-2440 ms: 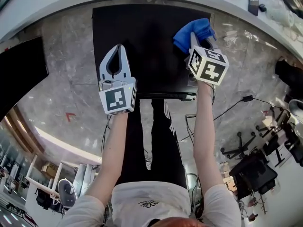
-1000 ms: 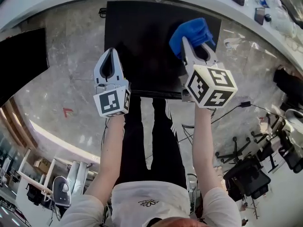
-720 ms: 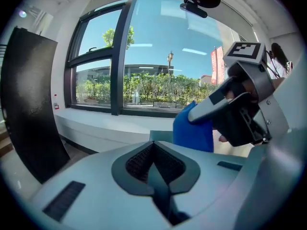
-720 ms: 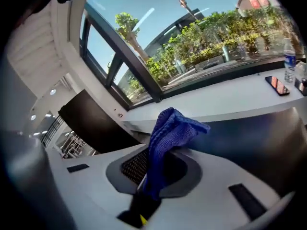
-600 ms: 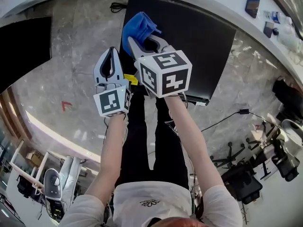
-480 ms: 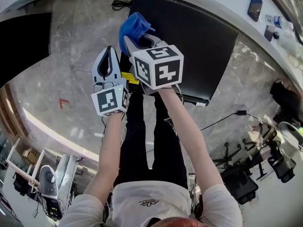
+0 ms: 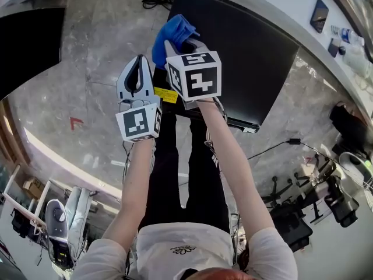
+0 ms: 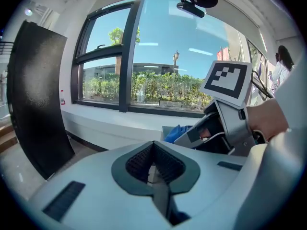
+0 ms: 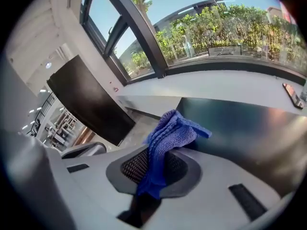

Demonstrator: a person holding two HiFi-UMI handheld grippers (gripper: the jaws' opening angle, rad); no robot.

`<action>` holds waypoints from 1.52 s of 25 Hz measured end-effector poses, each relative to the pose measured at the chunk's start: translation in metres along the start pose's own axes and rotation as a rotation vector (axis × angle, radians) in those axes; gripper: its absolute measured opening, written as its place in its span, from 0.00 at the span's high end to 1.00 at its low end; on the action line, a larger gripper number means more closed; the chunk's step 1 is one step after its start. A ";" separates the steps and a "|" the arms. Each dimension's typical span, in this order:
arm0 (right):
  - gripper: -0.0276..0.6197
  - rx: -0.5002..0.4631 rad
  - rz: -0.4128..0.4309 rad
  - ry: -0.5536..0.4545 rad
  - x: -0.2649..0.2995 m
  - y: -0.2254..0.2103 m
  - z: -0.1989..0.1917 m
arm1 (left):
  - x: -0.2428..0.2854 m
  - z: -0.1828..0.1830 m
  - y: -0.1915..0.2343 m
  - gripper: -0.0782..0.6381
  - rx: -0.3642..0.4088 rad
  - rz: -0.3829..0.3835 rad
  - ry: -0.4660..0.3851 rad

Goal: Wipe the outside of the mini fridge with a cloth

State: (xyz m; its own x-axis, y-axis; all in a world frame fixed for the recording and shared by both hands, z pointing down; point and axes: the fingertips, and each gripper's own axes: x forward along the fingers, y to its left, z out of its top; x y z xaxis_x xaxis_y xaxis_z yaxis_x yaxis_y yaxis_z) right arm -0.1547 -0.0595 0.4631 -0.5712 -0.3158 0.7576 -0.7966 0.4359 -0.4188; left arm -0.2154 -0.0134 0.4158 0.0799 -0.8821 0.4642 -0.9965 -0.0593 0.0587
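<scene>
Your right gripper (image 7: 176, 44) gripped the blue knitted cloth (image 7: 171, 30) at the left edge of the black box-shaped mini fridge (image 7: 250, 45), whose top extended right. Your left gripper (image 7: 138, 63), jaws together and empty, stood just left.

Marble floor (image 7: 70, 80), sunlit windows (image 8: 158, 66)

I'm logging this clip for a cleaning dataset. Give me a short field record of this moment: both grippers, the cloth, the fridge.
right gripper: shut on the cloth
left gripper: shut, nothing between its jaws, held just left of the right gripper
cloth: blue, bunched, sticking out past the jaws
fridge: black, top facing the head view
cloth position: at the fridge's left edge; contact unclear
</scene>
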 end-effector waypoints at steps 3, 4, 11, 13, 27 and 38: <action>0.85 -0.019 -0.032 0.001 -0.006 -0.008 -0.003 | 0.002 0.002 -0.006 0.88 0.008 -0.017 -0.002; 0.85 -0.026 -0.043 0.002 -0.009 -0.010 -0.005 | 0.002 0.004 -0.007 0.88 0.011 -0.023 -0.003; 0.85 -0.054 -0.123 0.022 -0.035 -0.050 -0.025 | 0.004 0.007 -0.021 0.88 0.014 -0.042 -0.019; 0.85 -0.014 -0.118 0.024 -0.043 -0.064 -0.031 | 0.005 0.005 -0.030 0.88 0.019 -0.052 -0.016; 0.85 0.045 -0.278 0.024 -0.122 -0.159 -0.073 | 0.008 0.004 -0.066 0.88 0.047 -0.079 -0.003; 0.85 0.047 -0.411 0.038 -0.181 -0.226 -0.103 | 0.011 0.005 -0.112 0.88 0.097 -0.140 0.010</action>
State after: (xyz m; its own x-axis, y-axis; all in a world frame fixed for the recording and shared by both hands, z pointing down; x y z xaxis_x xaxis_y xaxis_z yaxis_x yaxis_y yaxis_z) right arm 0.1492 -0.0143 0.4718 -0.1964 -0.4242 0.8840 -0.9655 0.2407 -0.0991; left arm -0.1030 -0.0189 0.4096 0.2174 -0.8573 0.4666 -0.9734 -0.2261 0.0381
